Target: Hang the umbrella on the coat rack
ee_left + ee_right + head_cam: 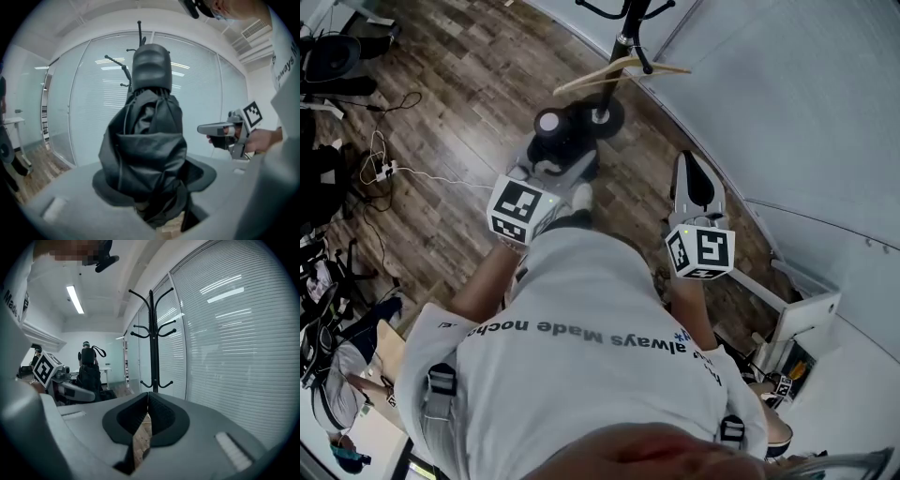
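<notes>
The left gripper (546, 173) has its fingers (101, 185) pinching the folded black umbrella (147, 140) low on its bunched fabric, with the handle end standing up above them. The right gripper (696, 183) carries nothing; its fingers (161, 416) are pressed together. The coat rack (151, 343) stands ahead on the floor (459, 84), close beside the glass wall with blinds (225, 343), and the umbrella is near its round base but apart from every hook.

What could go wrong from here, as a judgement:
- The grip is on loose cloth, not on the shaft, so the umbrella may slide or tilt in the fingers as it is lifted toward a hook
- A thin strap (97, 350) loops from the handle. If that is meant to catch a hook, it is small and floppy, and it could miss the curved arm, so that the umbrella drops to the floor on release
- A wooden hanger (619, 70) hangs on the rack on the near side; a sweep past it could knock it off
- The rack is a slim pole on a small base, so a push from the side could rock it toward the glass
</notes>
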### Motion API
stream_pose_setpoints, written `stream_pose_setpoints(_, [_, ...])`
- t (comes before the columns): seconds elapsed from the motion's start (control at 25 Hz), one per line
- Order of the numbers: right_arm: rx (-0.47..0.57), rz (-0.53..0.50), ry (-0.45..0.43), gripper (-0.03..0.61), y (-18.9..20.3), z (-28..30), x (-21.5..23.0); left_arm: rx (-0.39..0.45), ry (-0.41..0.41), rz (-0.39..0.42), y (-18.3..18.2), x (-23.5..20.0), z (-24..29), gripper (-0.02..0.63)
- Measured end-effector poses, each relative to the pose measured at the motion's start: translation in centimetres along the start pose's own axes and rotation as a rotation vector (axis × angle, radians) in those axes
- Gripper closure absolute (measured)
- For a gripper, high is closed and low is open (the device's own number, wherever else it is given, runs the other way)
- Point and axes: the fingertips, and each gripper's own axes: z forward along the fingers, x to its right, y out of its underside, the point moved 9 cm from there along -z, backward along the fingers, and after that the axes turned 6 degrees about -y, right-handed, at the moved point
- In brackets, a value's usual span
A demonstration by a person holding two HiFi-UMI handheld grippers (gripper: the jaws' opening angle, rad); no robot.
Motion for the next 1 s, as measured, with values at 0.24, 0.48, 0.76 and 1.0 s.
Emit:
stream_pose_setpoints(0.24, [-0.01,0.012,0.013,0.577,-0.4,2.9,1.4,-0.012,0.029,0.003,-0.7,-1.8,3.1,0.331])
stream_pose_setpoints(0.48, [-0.009,0.022,0.016,0.577,-0.5,3.7,3.5,-0.029,0.03,0.003,-1.1,-1.8,5.2,0.331])
stream_pose_setpoints(0.76, [0.012,0.034,-0.012,0.577,-1.0,4.4,6.3,-0.033,0.003,0.011,-2.3,-0.8,7.3,0.331])
stream_pose_setpoints(1.0, [0.017,0.026,-0.045,0.577,-1.9,3.7,9.9,-0.038,-0.026,0.004,-3.2,1.5,9.1,0.331])
